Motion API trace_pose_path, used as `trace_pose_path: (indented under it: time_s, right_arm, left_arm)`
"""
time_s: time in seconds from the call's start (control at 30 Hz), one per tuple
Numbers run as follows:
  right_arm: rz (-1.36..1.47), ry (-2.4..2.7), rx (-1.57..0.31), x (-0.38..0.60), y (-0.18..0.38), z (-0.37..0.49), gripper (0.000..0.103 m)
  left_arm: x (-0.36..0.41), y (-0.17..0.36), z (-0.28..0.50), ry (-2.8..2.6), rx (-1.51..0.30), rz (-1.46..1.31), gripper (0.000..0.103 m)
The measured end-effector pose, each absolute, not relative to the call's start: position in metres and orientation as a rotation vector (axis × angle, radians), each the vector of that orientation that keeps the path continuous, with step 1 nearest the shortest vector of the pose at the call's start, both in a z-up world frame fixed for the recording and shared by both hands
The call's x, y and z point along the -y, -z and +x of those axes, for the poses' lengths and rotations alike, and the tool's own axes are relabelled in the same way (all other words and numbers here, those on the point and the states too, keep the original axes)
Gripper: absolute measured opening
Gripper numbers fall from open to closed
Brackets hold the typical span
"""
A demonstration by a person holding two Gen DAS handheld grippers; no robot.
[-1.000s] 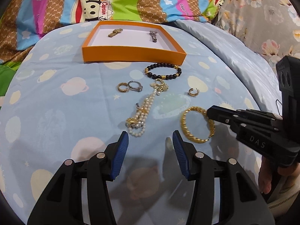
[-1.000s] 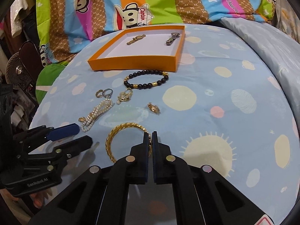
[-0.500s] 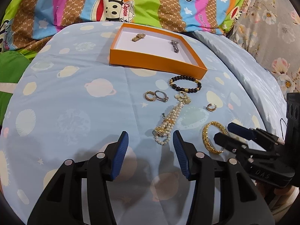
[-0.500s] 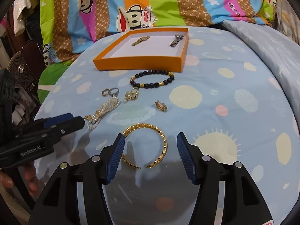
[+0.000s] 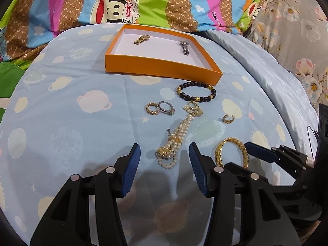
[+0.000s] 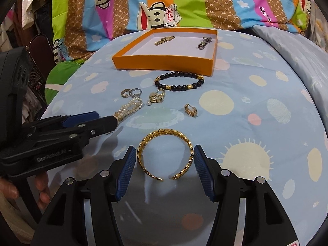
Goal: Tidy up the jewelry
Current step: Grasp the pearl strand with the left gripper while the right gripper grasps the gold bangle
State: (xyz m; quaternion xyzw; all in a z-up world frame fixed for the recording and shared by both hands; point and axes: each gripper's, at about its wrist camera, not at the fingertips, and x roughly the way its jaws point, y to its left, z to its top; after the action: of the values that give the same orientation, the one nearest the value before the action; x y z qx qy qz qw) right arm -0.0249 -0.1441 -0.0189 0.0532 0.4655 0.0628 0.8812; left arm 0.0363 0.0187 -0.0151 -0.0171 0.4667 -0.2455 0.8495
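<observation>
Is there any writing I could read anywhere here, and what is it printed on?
"Captain": on the cap of the cartoon monkey printed on the striped bedding.
"GenRobot.AI": on the side of the left gripper, faint.
Pink-stripe script on the bedding: too blurred to read.
The two watches in the orange box: dials too small to read.

Words I can read on my tool and the bedding

My left tool point(image 6: 106, 119) carries "GenRobot.AI" in pale letters on its black body. On the striped cartoon blanket point(image 6: 184, 4) behind the bed, the monkey's white cap point(image 6: 172, 13) says "Captain" in red, and it reads the same in my left view; a pink stripe has script lettering I can't fully make out, and the brown stripes repeat a tiny monogram too small to read.
</observation>
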Motion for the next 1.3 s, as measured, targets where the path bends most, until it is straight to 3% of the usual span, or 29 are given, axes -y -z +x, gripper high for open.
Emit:
trace_pose_path:
  time_s: [0.37, 0.63, 1.3]
  right_arm:
    - [0.116, -0.133, -0.975, 0.147, 0.02, -0.025, 0.056]
    - [0.093, -0.151, -0.966, 0.145, 0.019, -0.027, 0.06]
    - [0.126, -0.087, -0.892, 0.165, 0.001, -0.033, 0.057]
  left_arm:
    - [-0.001, 0.019, 0.043, 0.555, -0.974, -0.014, 0.046]
    - [0.003, 0.02, 0.042, 0.595, -0.995, -0.034, 0.019]
    - [-0.02, -0.011, 0.018, 0.618, -0.938, -0.055, 0.016]
